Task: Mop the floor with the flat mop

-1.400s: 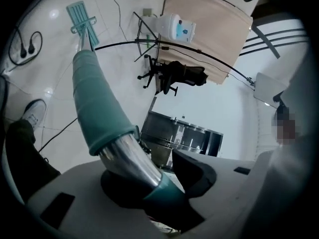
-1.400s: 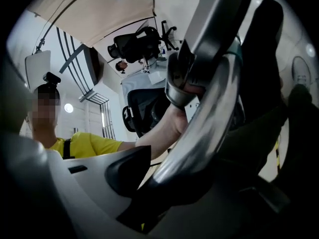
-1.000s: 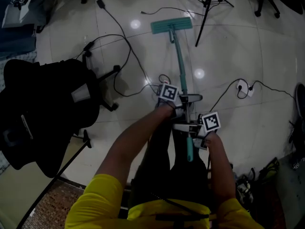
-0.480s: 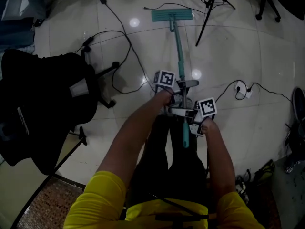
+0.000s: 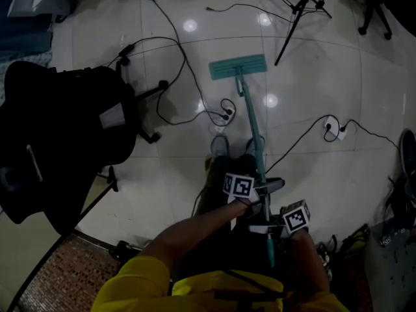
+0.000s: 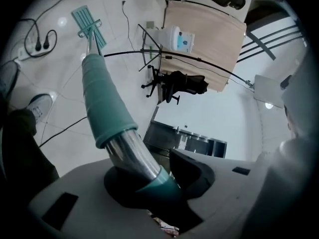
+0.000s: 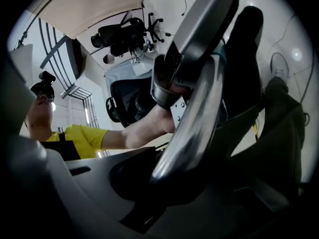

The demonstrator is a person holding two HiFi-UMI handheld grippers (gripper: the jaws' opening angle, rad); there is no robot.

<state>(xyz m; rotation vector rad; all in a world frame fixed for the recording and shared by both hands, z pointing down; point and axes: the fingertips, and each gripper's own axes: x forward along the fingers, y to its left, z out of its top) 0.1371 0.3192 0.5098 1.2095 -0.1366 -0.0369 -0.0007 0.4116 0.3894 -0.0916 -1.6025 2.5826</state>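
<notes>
The flat mop has a teal head (image 5: 238,66) lying flat on the white tiled floor (image 5: 312,77), and its teal handle (image 5: 254,132) runs back toward me. My left gripper (image 5: 259,193) is shut on the handle, above my right gripper (image 5: 263,228), which is shut on it near the top end. In the left gripper view the teal sleeve and bare metal tube (image 6: 128,148) pass between the jaws, with the mop head (image 6: 88,24) far off. In the right gripper view the metal tube (image 7: 192,121) is clamped, with the left gripper (image 7: 192,49) beyond it.
A black office chair (image 5: 62,135) stands at the left. Black cables (image 5: 172,77) lie across the floor left of the mop head, and a white power strip (image 5: 336,129) with its cord lies at the right. Tripod legs (image 5: 299,8) stand behind the mop. My shoes (image 5: 220,146) are near the handle.
The mop head has slid back toward me across the tiles. Both grippers moved down and back with the handle, still shut on it.
</notes>
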